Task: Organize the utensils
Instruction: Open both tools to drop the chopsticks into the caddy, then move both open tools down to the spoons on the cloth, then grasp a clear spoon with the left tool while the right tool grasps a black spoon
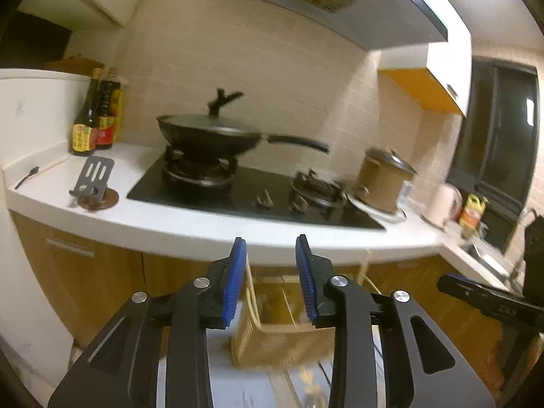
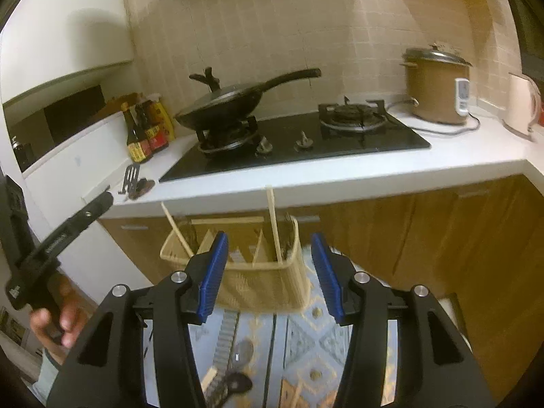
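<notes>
Only the right view shows utensils (image 2: 226, 370) lying on the patterned cloth under the right gripper (image 2: 268, 273), fingers apart, empty. The left gripper (image 1: 268, 280) likewise gapes. Beyond stands the divided basket (image 2: 295, 272) holding 2 chopsticks (image 2: 274, 227). Bottle labels (image 2: 139, 149) are unreadable.

- A lidded black wok (image 2: 231, 102) sits on the left burner of the black hob (image 2: 340, 142).
- Dark sauce bottles (image 2: 144, 132) stand on the white surface (image 2: 476, 156).
- A brown cooker (image 2: 435, 88) stands right of the hob.
- A white kettle (image 2: 522, 105) stands beside it.
</notes>
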Demonstrator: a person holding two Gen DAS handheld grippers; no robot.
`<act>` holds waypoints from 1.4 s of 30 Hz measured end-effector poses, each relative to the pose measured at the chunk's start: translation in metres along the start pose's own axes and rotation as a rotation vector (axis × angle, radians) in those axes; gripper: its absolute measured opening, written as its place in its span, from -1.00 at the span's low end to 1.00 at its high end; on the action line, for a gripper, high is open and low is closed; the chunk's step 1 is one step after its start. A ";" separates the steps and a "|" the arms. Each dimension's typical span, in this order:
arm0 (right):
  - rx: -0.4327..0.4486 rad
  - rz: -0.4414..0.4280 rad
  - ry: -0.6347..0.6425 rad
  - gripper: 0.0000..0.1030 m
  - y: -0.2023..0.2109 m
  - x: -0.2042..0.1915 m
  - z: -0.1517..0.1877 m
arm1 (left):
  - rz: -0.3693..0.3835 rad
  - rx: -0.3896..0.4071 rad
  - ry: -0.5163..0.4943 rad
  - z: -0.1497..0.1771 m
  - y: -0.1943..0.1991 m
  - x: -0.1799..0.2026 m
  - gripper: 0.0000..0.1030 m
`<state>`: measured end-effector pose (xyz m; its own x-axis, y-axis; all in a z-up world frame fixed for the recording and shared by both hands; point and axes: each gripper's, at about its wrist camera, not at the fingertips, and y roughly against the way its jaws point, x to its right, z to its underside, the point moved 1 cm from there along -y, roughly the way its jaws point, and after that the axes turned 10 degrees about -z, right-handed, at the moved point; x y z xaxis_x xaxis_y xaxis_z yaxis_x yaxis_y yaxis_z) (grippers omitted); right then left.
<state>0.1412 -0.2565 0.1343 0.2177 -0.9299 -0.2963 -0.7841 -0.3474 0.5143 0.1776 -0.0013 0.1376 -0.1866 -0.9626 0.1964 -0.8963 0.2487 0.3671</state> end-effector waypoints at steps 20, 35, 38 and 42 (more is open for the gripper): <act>-0.413 -0.010 -0.182 -0.08 -0.002 0.009 0.132 | 0.059 -0.515 -0.202 0.119 0.009 0.019 -0.37; -0.565 -0.069 -0.285 -0.24 -0.075 -0.023 0.186 | 0.099 -0.637 -0.136 0.152 -0.019 -0.001 -0.37; -0.568 -0.038 -0.293 -0.33 -0.086 -0.025 0.191 | 0.110 -0.636 -0.125 0.152 -0.021 -0.004 -0.37; -0.557 0.006 -0.273 -0.37 -0.095 -0.031 0.192 | 0.117 -0.641 -0.108 0.154 -0.026 -0.008 -0.37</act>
<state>0.0975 -0.1718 -0.0597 0.0003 -0.8933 -0.4494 -0.3476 -0.4215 0.8376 0.1409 -0.0168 -0.0135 -0.3379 -0.9223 0.1876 -0.4565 0.3349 0.8243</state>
